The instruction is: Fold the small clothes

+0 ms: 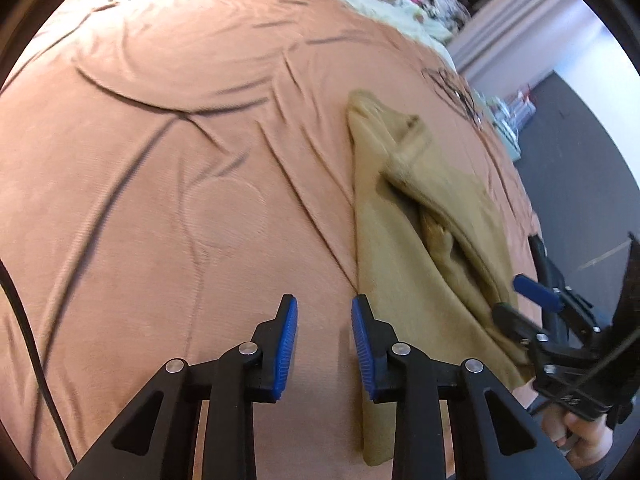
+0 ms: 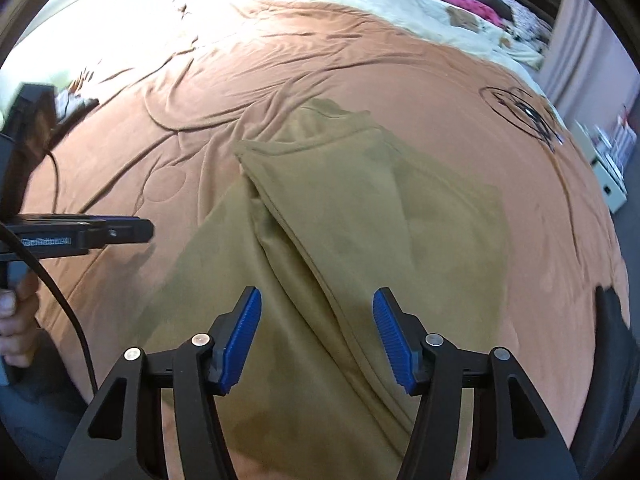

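Tan garment [image 2: 340, 216] lies partly folded on the bed's orange cover [image 2: 280, 60]. Left tool [image 1: 324, 340] hovers over the garment's left edge, jaws apart, nothing between them. Right tool [image 2: 316, 340] is released above the garment's near end, gripping nothing.

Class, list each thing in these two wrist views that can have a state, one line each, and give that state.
Left gripper: open, empty, over the bedspread.
Right gripper: open, empty, above the garment.
Tan garment: lying on the bed, partly folded, one layer lapped over another.
Orange bedspread: spread out, wrinkled.
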### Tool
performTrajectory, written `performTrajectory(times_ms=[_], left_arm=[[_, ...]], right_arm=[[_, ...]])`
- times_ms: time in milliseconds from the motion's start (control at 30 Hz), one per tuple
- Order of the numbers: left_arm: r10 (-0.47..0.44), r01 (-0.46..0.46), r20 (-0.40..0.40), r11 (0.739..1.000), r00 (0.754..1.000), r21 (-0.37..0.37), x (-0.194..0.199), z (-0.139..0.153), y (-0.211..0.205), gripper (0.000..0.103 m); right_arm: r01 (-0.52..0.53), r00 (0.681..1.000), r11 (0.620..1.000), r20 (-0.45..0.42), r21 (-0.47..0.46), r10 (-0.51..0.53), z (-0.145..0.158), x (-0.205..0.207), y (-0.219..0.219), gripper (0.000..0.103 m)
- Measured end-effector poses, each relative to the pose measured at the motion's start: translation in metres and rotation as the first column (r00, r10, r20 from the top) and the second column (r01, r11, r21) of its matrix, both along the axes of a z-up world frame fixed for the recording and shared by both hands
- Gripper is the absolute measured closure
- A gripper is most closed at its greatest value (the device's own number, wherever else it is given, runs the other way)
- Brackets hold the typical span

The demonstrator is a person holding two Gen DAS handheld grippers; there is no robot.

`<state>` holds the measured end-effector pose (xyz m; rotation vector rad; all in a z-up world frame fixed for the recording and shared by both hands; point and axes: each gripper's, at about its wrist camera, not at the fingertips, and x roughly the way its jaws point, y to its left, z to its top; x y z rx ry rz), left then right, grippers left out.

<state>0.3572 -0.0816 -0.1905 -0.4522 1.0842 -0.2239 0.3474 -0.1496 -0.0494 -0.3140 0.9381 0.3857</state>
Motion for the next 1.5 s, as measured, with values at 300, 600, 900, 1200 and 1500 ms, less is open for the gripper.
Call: performTrajectory(times_ms=[300,600,900,1200,1500], left_arm=[[0.124,-0.125,-0.011,0.991,0.992,-0.045,-0.002,-0.002,0.032,0.073],[0.178,-0.18,-0.036,0.981,0.983,-0.069,-0.003,-0.007,0.046,0.073],[0.069,-0.071,-0.028,0.995,0.997,-0.065,0.002,-0.003,0.021,0.073],[-0.027,0.027,-0.023,1.0,0.999,-0.01,0.019,0.01,0.011,0.073],[-0.109,0.11,-0.011,0.992,0.994,0.062,0.051,0.023,-0.003,0.073]], right_arm=[[-0.038,0.999,0.997,-0.005,-0.069,0.038,-0.019,0.04,0.041,0.053],[-0.017,0.999,0.992,0.03,-0.125,0.021,-0.031,0.06,0.062,0.093],[0.032,0.996,0.999,0.084,-0.01,-0.031,0.015,0.053,0.013,0.098],[0.15,0.987,0.975,0.041,0.164,-0.158,0.03,0.073,-0.066,0.098],[0.31,0.951,0.896,-0.107,0.319,-0.292,-0.012,0.122,-0.136,0.097]])
